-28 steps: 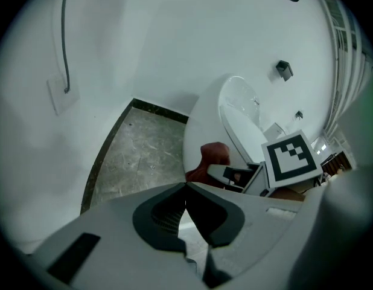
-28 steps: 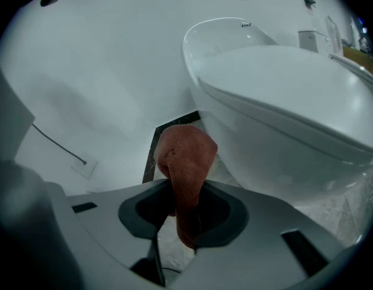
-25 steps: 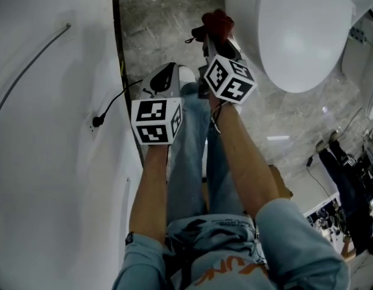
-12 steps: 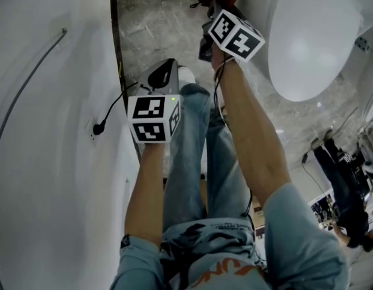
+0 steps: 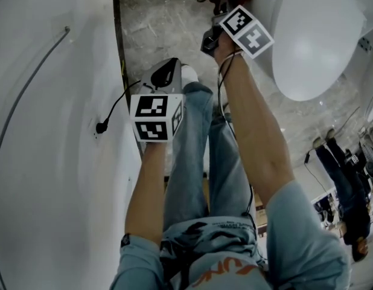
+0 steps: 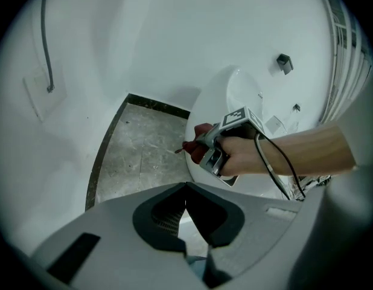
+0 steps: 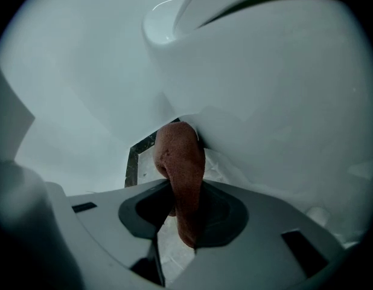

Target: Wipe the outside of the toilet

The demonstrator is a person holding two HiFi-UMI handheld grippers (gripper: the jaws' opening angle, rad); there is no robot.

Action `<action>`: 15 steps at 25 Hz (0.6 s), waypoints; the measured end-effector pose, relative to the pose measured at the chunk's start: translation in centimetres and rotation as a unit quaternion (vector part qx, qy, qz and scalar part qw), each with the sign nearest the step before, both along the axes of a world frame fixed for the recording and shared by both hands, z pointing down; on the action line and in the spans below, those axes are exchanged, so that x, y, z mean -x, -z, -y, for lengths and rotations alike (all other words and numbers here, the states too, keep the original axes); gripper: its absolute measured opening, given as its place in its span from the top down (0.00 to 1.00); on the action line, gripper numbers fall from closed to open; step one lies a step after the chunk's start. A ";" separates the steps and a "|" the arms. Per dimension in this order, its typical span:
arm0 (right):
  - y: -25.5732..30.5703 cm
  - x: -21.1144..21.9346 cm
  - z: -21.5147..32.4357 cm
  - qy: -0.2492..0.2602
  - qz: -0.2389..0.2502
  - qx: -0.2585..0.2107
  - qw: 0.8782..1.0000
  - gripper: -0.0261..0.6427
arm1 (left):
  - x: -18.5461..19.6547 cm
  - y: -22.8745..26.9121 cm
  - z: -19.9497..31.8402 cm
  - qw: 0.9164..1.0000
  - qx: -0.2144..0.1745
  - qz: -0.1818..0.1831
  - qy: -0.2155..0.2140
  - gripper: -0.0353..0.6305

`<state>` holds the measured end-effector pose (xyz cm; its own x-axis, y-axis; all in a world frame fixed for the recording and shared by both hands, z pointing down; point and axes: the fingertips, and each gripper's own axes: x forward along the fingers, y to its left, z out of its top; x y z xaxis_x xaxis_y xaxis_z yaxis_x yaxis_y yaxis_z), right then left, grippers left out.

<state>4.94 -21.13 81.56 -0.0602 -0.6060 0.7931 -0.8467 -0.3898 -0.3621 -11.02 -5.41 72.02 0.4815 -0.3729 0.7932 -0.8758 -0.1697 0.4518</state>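
- Toilet [image 5: 307, 41] stands at the far right of the scene, lid down. Its curved outer bowl fills the right gripper view, and the red cloth [image 7: 181, 162] touches it low down, close to the floor [image 5: 156, 23].
- The right gripper [image 7: 186, 222] has its jaws closed on the cloth. Only a narrow fold sits between them, with the free end bunched against the bowl.
- Dragging that fold along the curve could tug it out of the jaws, and it would drop to the floor beside the base.
- Only a small tip of cloth seems to touch the bowl, so a sweep may leave bare streaks. If the cloth folds back, the hard jaw ends could scrape the glaze.
- The left gripper [image 6: 186, 222] hangs near and to the left, with its jaws together and nothing between them.
- It is just beside the white wall [image 5: 54, 132] and a dark cable [image 5: 111, 110], which a careless swing could catch.
- The right arm is stretched far forward, so pressure may fade at the end of the reach.
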 end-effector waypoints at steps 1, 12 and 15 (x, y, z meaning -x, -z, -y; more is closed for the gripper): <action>-0.1 0.0 -0.5 -0.001 0.002 0.002 1.000 0.81 | -0.1 0.1 0.0 1.000 -0.001 0.000 -0.001 0.94; 0.5 -0.8 -4.6 -0.001 0.014 0.004 1.000 0.81 | -1.0 -0.3 -1.7 1.000 0.000 0.006 0.001 0.94; 1.1 -0.7 -5.2 -0.009 0.033 -0.001 0.999 0.81 | -1.6 -0.6 -2.1 1.000 0.003 0.005 0.010 0.94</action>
<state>5.69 -15.88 80.47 -0.1006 -0.6095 0.7864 -0.8136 -0.4045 -0.4176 -9.42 -3.27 72.60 0.4656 -0.3766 0.8009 -0.8837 -0.1499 0.4433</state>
